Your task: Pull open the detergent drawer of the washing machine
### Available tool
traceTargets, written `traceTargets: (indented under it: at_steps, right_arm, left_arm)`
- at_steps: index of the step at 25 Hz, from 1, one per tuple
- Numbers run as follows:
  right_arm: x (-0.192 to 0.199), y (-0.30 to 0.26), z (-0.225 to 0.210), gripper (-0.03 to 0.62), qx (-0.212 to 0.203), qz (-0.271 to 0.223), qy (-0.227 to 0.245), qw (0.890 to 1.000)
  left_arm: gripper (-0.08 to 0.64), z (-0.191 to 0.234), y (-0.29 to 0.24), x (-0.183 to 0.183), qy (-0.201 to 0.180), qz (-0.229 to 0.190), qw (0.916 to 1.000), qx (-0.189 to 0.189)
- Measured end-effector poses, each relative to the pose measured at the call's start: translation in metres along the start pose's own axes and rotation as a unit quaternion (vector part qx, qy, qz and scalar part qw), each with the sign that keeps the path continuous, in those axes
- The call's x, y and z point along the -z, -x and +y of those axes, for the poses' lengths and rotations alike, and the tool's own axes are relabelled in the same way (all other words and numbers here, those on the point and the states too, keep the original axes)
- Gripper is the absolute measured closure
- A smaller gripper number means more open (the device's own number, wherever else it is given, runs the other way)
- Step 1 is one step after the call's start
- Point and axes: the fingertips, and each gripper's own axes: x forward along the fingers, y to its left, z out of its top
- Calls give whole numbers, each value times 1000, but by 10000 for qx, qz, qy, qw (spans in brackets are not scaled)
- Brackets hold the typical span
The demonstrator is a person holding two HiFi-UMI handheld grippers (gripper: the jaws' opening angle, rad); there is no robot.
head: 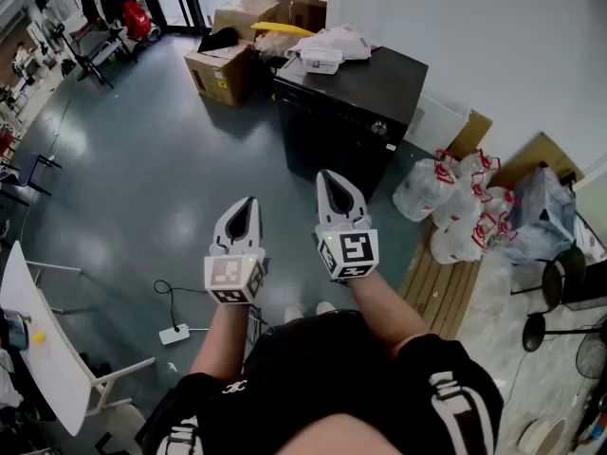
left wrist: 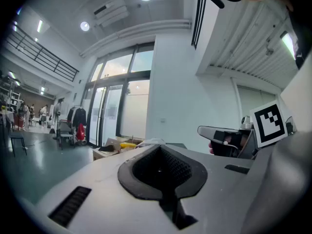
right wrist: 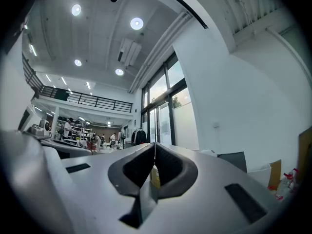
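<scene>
Left gripper (head: 245, 214) and right gripper (head: 332, 186) are hovering, jaws closed and empty, well short of the black washing machine (head: 351, 112); arriving shut, they are risking glancing off its front.

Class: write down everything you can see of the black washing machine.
The black, boxy washing machine stands upright on the grey floor by the white wall, untouched. Its flat top looks glossy; a small silver knob sits on its front panel. White bundles lie on top; a cardboard box stands beside it.
</scene>
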Motion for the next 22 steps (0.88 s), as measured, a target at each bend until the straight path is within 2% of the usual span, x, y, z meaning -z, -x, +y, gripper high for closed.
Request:
traceTargets:
  at_steps: [10, 22]
  right_arm:
    - [8, 7, 5, 585, 68, 36, 16, 10000]
    - [12, 9, 38, 585, 205, -39, 142, 9997]
  left_arm:
    - [558, 1, 8, 7, 28, -56, 9999, 78]
    - [558, 30, 27, 16, -48, -174, 9996, 238]
